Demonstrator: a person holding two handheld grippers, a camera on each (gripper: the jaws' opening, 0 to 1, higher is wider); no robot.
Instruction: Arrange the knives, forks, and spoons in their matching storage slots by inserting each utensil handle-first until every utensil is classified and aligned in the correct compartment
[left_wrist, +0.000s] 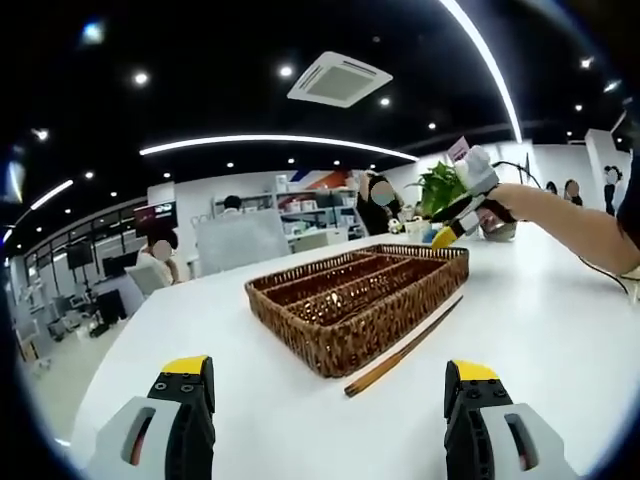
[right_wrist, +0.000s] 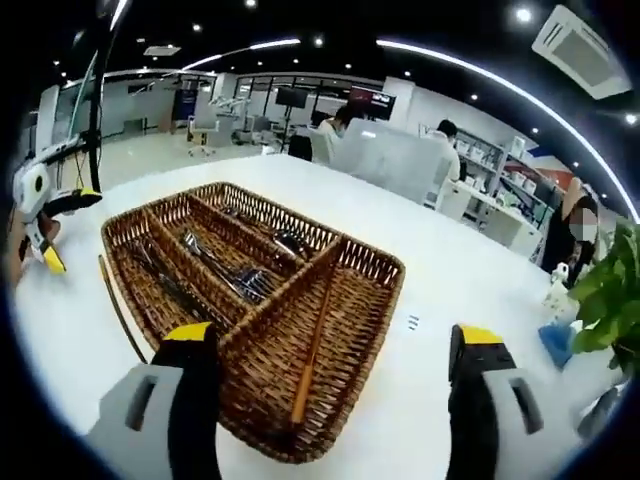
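Hovering wide and empty at the frame bottom, the left tool (left_wrist: 330, 385) faces the wicker cutlery tray (left_wrist: 360, 300) mid-frame on the white bench (left_wrist: 540, 330); a chopstick (left_wrist: 405, 348) lies beside it. The right tool (right_wrist: 335, 350), likewise wide, sits above the tray's near corner, cutlery (right_wrist: 235, 275) in its compartments.

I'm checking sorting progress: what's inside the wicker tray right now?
In the right gripper view, the wicker tray holds metal utensils in its long slots and a brown chopstick in the cross compartment. Utensil types are unclear; the walls hide parts.

A wicker tray (left_wrist: 355, 310) sits on the white table (left_wrist: 230, 400), a chopstick (left_wrist: 400, 350) beside it.
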